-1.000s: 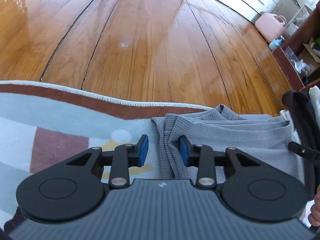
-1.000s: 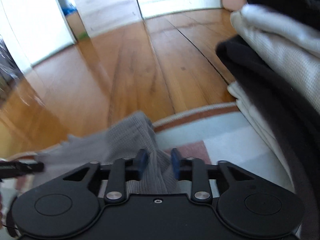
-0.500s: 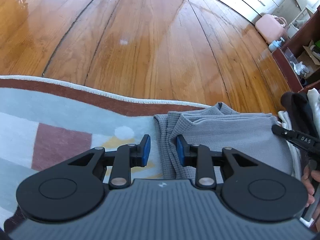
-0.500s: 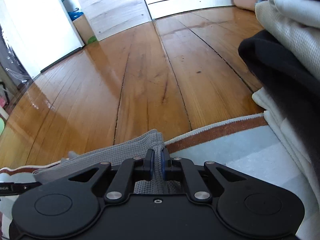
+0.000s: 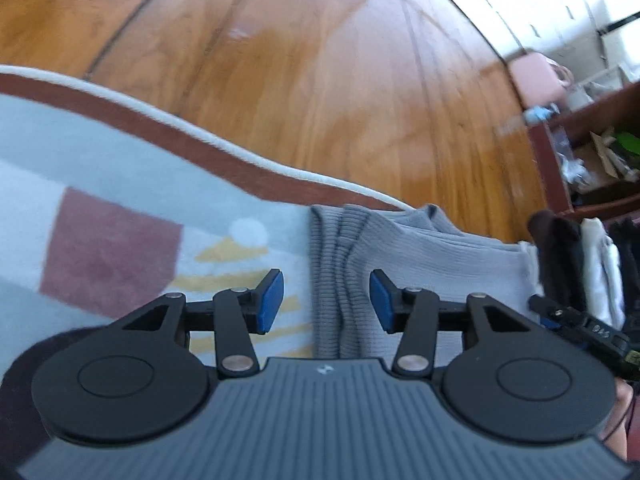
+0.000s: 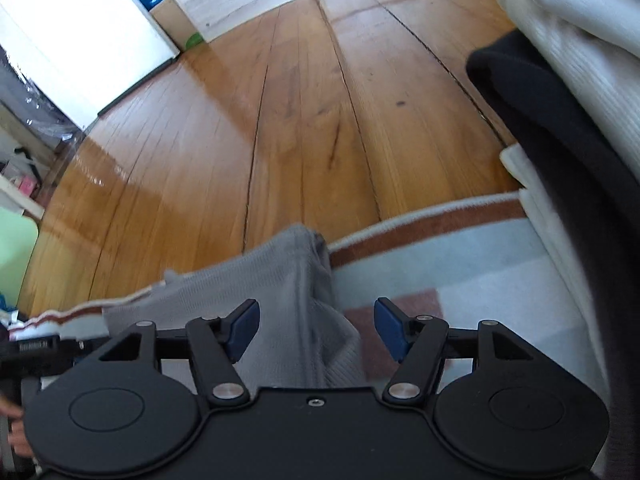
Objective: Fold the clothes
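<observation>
While both my claws sit spread wide, neither grips anything. My left claw (image 5: pixel 326 300) is released, blue pads (image 5: pixel 270 300) apart, with the folded grey garment (image 5: pixel 420 264) lying flat on the rug (image 5: pixel 120 184) just ahead; its ribbed left edge runs between the two pads and the rest spreads out to the claw's right. Whether a pad touches the cloth, can't tell. My right claw (image 6: pixel 316 330) is released too, and a bunched grey fold of the same garment (image 6: pixel 296 304) passes between its fingers, extending ahead to the rug's brown border and onto the wooden floor (image 6: pixel 300 112). Right of this claw, a stack of clothes (image 6: pixel 560 92), black and cream layers, rests on the rug. From the left wrist view my right claw's tip (image 5: pixel 580 324) shows at the garment's far right edge, near that stack. A pink bag (image 5: pixel 538 78) and a dark shelf (image 5: pixel 592 148) stand well ahead to the right.
</observation>
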{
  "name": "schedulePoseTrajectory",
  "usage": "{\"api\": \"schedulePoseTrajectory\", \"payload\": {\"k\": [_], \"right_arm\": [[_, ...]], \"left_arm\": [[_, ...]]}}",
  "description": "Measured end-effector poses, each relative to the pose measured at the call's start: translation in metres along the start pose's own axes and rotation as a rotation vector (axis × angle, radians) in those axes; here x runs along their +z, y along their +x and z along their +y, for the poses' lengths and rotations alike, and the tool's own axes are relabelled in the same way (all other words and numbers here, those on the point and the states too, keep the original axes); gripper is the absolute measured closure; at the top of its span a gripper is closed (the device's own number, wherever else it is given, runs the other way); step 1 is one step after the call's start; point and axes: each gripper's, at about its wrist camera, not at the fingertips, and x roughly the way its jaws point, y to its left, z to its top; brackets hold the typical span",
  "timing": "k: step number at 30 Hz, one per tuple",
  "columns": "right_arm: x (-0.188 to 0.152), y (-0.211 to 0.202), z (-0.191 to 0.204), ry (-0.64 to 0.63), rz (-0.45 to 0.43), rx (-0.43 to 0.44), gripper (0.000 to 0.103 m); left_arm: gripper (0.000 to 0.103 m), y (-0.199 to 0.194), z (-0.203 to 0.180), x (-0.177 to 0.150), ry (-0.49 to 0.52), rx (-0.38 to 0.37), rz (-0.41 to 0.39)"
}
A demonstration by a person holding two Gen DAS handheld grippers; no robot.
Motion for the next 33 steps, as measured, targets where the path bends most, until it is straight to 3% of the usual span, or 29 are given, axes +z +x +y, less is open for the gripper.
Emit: {"api": "schedulePoseTrajectory", "payload": {"k": [3,7,8,10,12,13,14,15,17,18,20,23,26,29,32,33], "right_arm": [[-0.004,0.002,-0.012,0.021,0.048,0.034,0.032],[-0.007,0.013,-0.026,0.066,0.087,0.084,0.018],[-0.006,0.017,-0.028,0.074,0.09,0.109,0.012],[-0.003,0.021,-0.027,0.063,0.077,0.14,0.011],[-0.001,0.025,-0.021,0.026,0.071,0.151,0.011],[0.0,0.029,-0.015,-0.013,0.075,0.156,0.012],[0.002,0.032,-0.009,-0.051,0.078,0.16,0.021],[0.001,0.036,0.0,-0.103,0.086,0.175,0.043],[0.0,0.042,0.018,-0.178,0.091,0.178,0.049],[-0.002,0.04,0.028,-0.242,0.077,0.164,0.059],[-0.007,0.032,0.039,-0.309,0.053,0.164,0.066],[-0.012,0.021,0.039,-0.305,0.035,0.17,0.067],[-0.009,0.027,0.03,-0.23,0.065,0.168,0.057],[-0.011,0.037,0.031,-0.195,0.08,0.174,0.027],[-0.015,0.046,0.037,-0.189,0.081,0.181,0.024],[-0.016,0.05,0.04,-0.187,0.081,0.184,0.03]], "left_arm": [[0.051,0.009,-0.003,0.002,0.03,-0.048,-0.011],[0.036,0.022,-0.003,0.004,0.028,-0.139,-0.057],[0.035,0.024,-0.001,0.006,0.009,-0.165,-0.062],[0.037,0.028,0.002,0.008,-0.009,-0.207,-0.066],[0.057,0.034,0.0,0.011,0.034,-0.201,-0.04],[0.078,0.036,-0.002,0.011,0.056,-0.197,-0.029],[0.078,0.036,-0.005,0.01,0.09,-0.188,-0.034],[0.078,0.036,-0.009,0.009,0.124,-0.178,-0.04],[0.078,0.033,-0.018,0.006,0.195,-0.187,-0.049],[0.078,0.03,-0.024,0.004,0.229,-0.205,-0.053],[0.078,0.027,-0.033,0.001,0.246,-0.262,-0.042],[0.077,0.028,-0.046,-0.004,0.292,-0.247,-0.038],[0.075,0.036,-0.051,-0.004,0.314,-0.196,-0.024],[0.074,0.041,-0.059,-0.011,0.396,-0.069,0.012],[0.08,0.041,-0.067,-0.016,0.461,-0.071,0.017],[0.083,0.04,-0.067,-0.016,0.46,-0.085,0.011]]}}
